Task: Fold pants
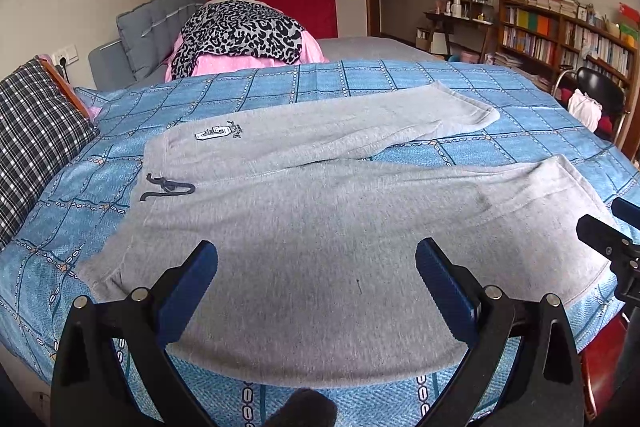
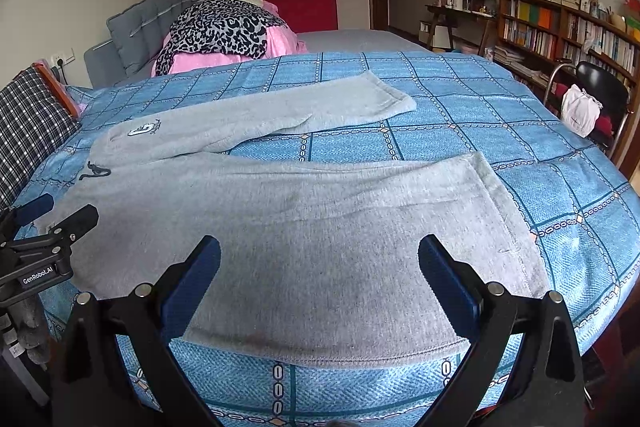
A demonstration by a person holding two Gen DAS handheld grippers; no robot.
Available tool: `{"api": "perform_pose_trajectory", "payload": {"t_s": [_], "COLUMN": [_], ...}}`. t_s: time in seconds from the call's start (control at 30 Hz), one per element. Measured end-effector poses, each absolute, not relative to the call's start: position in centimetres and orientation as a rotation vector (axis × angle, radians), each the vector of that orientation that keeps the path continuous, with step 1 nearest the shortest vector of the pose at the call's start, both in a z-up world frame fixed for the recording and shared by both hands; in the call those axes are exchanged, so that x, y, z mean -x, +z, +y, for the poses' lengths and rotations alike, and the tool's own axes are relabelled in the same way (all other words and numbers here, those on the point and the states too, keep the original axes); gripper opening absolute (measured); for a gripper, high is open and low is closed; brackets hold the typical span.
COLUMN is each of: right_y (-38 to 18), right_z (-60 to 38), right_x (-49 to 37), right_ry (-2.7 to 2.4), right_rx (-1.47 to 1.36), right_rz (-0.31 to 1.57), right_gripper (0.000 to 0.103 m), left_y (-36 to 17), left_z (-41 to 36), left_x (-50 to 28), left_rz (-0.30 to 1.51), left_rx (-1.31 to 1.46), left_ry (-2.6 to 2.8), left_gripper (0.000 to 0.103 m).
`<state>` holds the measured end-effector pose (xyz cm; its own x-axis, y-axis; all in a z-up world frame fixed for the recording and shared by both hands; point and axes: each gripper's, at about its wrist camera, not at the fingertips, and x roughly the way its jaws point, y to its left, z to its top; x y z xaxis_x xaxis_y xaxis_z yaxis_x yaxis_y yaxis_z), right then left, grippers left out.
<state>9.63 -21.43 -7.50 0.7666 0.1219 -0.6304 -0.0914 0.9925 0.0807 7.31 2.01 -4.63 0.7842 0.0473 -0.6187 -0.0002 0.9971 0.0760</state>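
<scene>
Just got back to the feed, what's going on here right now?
A person holds a pair of tongs in each hand over grey sweatpants spread flat on a bed with a blue patterned cover. The left tongs and right tongs both hover open above the near leg, gripping nothing. The two legs lie splayed apart, waistband to the left. No fold has been made yet.

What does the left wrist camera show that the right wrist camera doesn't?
Only the left wrist view shows the right gripper at its right edge, jaws open. Only the right wrist view shows the left gripper at its left edge, with a GenRobot.AI label. Both show the grey sweatpants spread flat, legs apart, on the blue checked bedspread, untouched.
</scene>
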Motion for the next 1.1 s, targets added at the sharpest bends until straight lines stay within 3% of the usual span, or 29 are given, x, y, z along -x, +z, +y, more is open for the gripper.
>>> {"api": "perform_pose_trajectory", "payload": {"t_s": [0.7,1.1], "right_y": [-11.9,-13.0], "right_z": [-19.7,-18.8], "right_x": [-19.9,-24.8], "right_ry": [0.150,0.152], "right_rx": [-0.029,-0.011], "right_rz": [0.829,0.881], "right_gripper": [0.100,0.100], "left_y": [-8.9,-7.6], "left_z": [6.3,16.0], "left_x": [-17.1,-25.1], "left_rz": [0.830,0.898], "left_rx": [-0.066,0.051], "left_ry": [0.124,0.282], "left_gripper": [0.098,0.098]}}
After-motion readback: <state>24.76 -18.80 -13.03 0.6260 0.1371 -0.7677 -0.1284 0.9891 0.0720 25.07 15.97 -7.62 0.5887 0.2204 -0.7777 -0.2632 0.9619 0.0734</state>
